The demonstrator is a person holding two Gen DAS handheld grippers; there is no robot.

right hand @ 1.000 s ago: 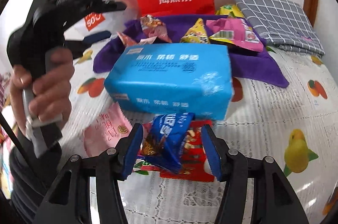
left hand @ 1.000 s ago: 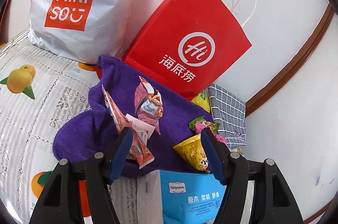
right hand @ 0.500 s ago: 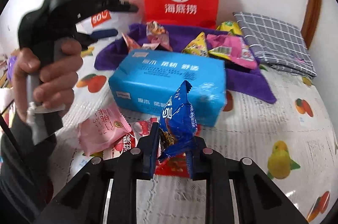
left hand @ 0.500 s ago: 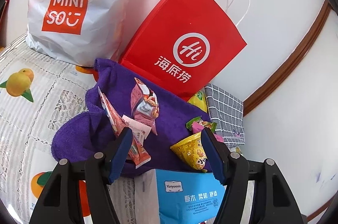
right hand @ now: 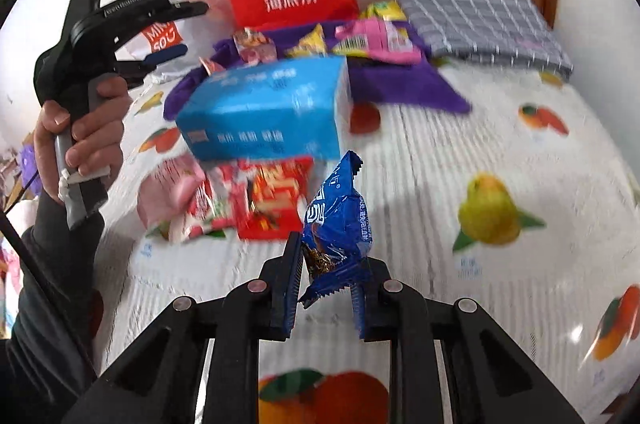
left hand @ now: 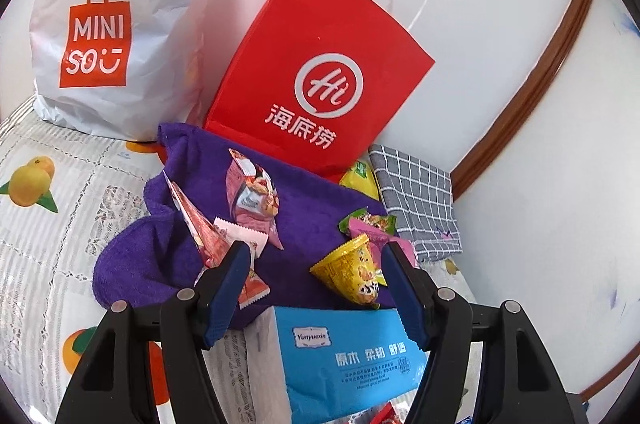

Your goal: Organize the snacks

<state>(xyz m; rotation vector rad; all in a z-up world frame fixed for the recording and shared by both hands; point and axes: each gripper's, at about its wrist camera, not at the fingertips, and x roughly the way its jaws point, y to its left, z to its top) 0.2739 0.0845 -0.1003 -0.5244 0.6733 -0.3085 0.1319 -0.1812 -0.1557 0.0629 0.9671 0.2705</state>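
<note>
My right gripper (right hand: 326,278) is shut on a blue snack packet (right hand: 338,214) and holds it lifted above the fruit-print tablecloth. Pink and red snack packets (right hand: 228,200) lie in front of a blue tissue box (right hand: 264,110). Behind the box, a purple towel (left hand: 156,252) carries several snacks, among them a yellow cone packet (left hand: 352,270) and a pink packet (left hand: 252,196). My left gripper (left hand: 316,260) is open and empty, held above the tissue box (left hand: 344,356) and facing the towel. It also shows in the right wrist view (right hand: 168,44), in a hand.
A red paper bag (left hand: 320,72) and a white Miniso bag (left hand: 116,24) lean against the white wall at the back. A folded grey checked cloth (left hand: 420,200) lies at the back right. The tablecloth (right hand: 500,152) to the right of the tissue box is bare.
My right gripper closed on the blue packet, lifted it off the pile and drew back to the right. My left gripper stayed open and shifted only slightly.
</note>
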